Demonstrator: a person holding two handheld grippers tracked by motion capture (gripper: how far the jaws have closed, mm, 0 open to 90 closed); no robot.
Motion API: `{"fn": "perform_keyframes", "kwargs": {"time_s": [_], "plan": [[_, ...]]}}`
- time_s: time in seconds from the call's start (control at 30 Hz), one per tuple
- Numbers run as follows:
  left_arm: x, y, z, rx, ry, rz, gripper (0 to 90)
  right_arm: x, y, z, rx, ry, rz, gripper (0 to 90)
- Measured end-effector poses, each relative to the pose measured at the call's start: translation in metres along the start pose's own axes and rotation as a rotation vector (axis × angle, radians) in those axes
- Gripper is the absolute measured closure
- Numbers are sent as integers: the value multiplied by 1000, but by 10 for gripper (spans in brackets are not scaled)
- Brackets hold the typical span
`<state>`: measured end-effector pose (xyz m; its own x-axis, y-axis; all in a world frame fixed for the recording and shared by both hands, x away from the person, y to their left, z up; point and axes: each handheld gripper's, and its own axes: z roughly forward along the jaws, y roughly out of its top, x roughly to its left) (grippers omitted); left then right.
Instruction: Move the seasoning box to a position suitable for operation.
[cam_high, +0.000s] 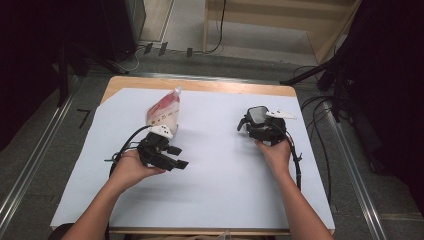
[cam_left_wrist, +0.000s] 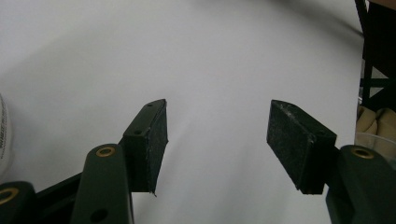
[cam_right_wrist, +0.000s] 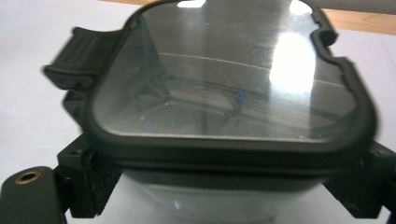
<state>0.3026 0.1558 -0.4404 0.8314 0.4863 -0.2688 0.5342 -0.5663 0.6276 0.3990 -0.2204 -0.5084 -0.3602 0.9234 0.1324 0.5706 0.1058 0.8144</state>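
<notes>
On the white sheet (cam_high: 210, 150) that covers the desk (cam_high: 200, 84), the right gripper (cam_high: 260, 122) holds a clear lidded container (cam_right_wrist: 229, 88) with a dark rim and a side latch (cam_right_wrist: 74, 60). In the right gripper view its 2 fingers (cam_right_wrist: 88, 186) press against the container's opposite sides just below the lid, so they stand wide apart around it. From the high view this container (cam_high: 258, 115) sits on the right half of the sheet, at the front of the gripper in the person's right hand (cam_high: 276, 152). The left gripper (cam_high: 175, 156) is held by the left hand (cam_high: 131, 169) on the left half of the sheet, its fingers (cam_left_wrist: 147, 140) parted fairly wide with bare white sheet between them. Just beyond the left gripper a red and white pouch (cam_high: 164, 111) stands upright, leaning slightly, well apart from the container. Black cables trail from both grippers toward the person.
</notes>
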Motion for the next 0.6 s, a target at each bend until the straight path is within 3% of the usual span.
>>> {"fn": "perform_keyframes", "kwargs": {"time_s": [0.27, 0.5, 0.6], "plan": [[-2, 0, 5, 24, -4, 10, 393, -1, -4, 12, -52, -7, -6, 119], [-1, 0, 5, 9, -7, 6, 393, 2, -3, 11, -50, -45, -38, 149], [-1, 0, 4, 10, -4, 5, 393, 0, -2, 9, -48, -37, -21, 152]]}}
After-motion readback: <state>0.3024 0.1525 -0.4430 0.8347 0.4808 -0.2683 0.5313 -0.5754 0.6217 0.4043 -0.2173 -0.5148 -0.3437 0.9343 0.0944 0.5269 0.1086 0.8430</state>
